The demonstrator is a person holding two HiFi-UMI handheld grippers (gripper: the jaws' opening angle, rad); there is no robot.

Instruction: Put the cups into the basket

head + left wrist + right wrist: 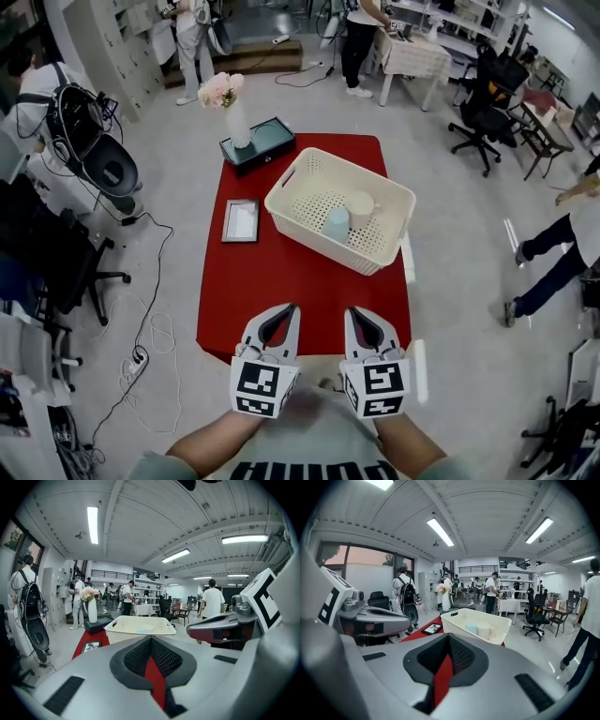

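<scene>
A white perforated basket (307,231) stands on the red table (281,291), toward its far right. Inside it are a light blue cup (336,225), mouth down, and a cream cup (361,206) beside it. Both show in the right gripper view as the blue cup (471,628) and cream cup (483,630) in the basket (501,625). My left gripper (289,309) and right gripper (353,313) hover side by side over the table's near edge, both shut and empty. The left gripper (151,640) points at the basket (123,627); the right gripper (449,637) does too.
A vase of pink flowers (234,111) stands on a dark box (262,142) at the table's far end. A framed picture (240,220) lies left of the basket. Office chairs (483,108), floor cables (150,328) and several people surround the table.
</scene>
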